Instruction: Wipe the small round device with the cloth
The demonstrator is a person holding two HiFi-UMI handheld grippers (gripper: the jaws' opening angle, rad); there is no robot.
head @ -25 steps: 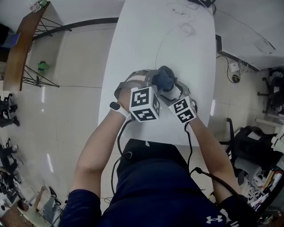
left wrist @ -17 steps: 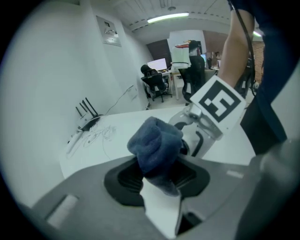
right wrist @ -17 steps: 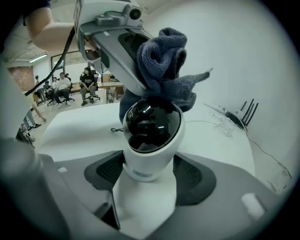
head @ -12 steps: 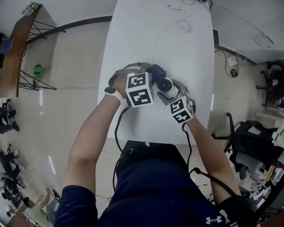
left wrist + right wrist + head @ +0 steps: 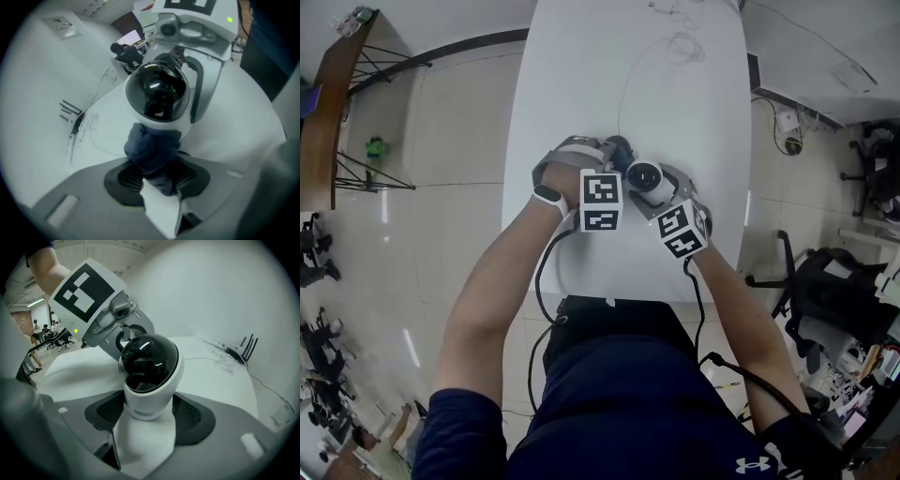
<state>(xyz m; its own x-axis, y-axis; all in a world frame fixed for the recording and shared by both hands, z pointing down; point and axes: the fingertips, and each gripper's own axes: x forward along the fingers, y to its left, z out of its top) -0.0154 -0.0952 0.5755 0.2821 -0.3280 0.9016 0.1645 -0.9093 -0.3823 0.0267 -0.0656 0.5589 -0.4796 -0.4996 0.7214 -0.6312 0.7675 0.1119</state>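
Pads of our left gripper are pressed together on a wad of dark blue cloth. Its bunched end touches the white collar of the small round device, just under the glossy black dome. Our right gripper stands wide around the device's white base, its pads against the sides, over the white table. We judge the device light and rigid, its smooth plastic apt to slip or twist under a sideways rub, so the base is the place to hold. The dome looks prone to scratches and smears and wants only light pressure. The cloth is soft and will mould to the curve.
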